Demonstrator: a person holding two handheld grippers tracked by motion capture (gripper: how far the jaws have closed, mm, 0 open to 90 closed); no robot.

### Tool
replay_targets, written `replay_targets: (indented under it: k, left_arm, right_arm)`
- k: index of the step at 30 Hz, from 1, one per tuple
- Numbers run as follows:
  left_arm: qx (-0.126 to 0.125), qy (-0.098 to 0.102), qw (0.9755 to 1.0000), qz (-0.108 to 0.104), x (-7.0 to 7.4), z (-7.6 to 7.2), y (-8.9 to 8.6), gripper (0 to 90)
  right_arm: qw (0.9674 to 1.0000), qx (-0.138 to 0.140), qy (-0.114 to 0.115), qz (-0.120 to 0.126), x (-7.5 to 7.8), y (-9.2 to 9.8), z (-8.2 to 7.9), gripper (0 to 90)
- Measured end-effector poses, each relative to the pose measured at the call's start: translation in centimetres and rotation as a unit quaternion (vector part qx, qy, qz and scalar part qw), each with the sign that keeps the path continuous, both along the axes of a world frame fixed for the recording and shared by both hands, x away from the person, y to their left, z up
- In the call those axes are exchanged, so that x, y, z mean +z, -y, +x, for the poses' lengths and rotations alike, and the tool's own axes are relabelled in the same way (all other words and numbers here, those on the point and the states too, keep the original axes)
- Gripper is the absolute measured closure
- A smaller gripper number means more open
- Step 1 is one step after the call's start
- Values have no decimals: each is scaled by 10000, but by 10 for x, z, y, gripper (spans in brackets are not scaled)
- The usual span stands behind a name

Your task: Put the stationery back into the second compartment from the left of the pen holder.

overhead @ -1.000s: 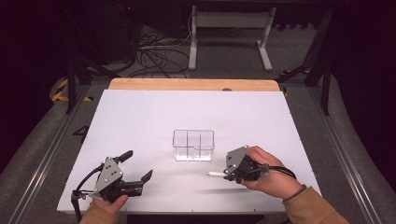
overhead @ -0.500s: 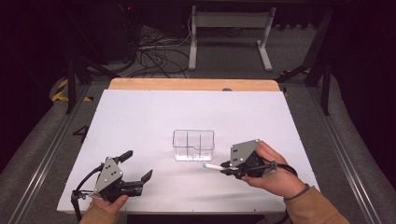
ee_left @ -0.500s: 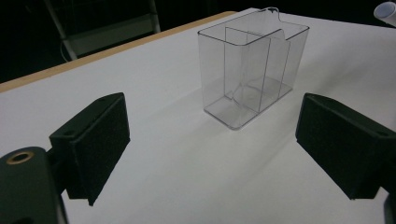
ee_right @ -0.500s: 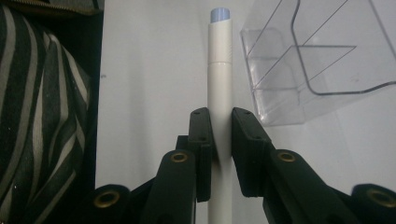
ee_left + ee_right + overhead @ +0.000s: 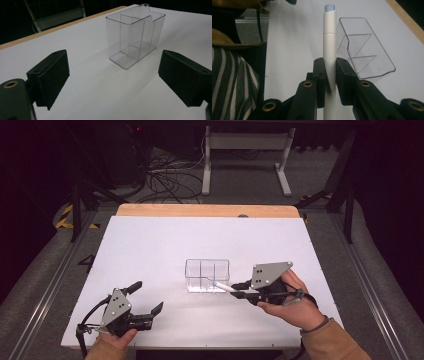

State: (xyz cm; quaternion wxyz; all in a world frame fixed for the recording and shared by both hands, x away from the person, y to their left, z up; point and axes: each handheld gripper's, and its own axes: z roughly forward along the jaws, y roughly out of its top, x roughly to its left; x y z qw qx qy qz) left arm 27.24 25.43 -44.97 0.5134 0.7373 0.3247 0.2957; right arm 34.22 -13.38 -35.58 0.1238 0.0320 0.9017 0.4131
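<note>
A clear plastic organiser (image 5: pixel 207 275) with several compartments stands upright at the middle of the white table (image 5: pixel 150 245); it also appears in the left gripper view (image 5: pixel 136 37) and the right gripper view (image 5: pixel 364 50). My right gripper (image 5: pixel 239 290) is shut on a white pen (image 5: pixel 224 287) with a pale blue tip (image 5: pixel 329 37). The pen is lifted and its tip sits at the organiser's front edge. My left gripper (image 5: pixel 148 300) rests open near the table's front left corner, nothing between its jaws, facing the organiser.
A wooden strip (image 5: pixel 205 210) edges the table's far side. Cables (image 5: pixel 170 175) and a white stand frame (image 5: pixel 245 150) lie on the floor beyond it. Metal rails (image 5: pixel 50 280) run along both sides of the table.
My right gripper has risen from the table with the pen and swung left, bringing the pen tip up to the organiser. The left gripper has stayed put.
</note>
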Motion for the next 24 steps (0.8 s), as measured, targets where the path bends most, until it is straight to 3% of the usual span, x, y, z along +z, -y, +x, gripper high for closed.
replay_targets:
  k: [8,12,24]
  left_arm:
    - [2,-3,10000,0,0,0,0,107]
    - [2,-6,10000,-2,0,0,0,107]
    - [-8,6,10000,6,0,0,-1,107]
  right_arm:
    - [9980,-217,101,584,8,-1,1,790]
    - [9949,-346,111,938,10,-3,3,789]
    - [9838,-741,150,1626,13,-13,11,789]
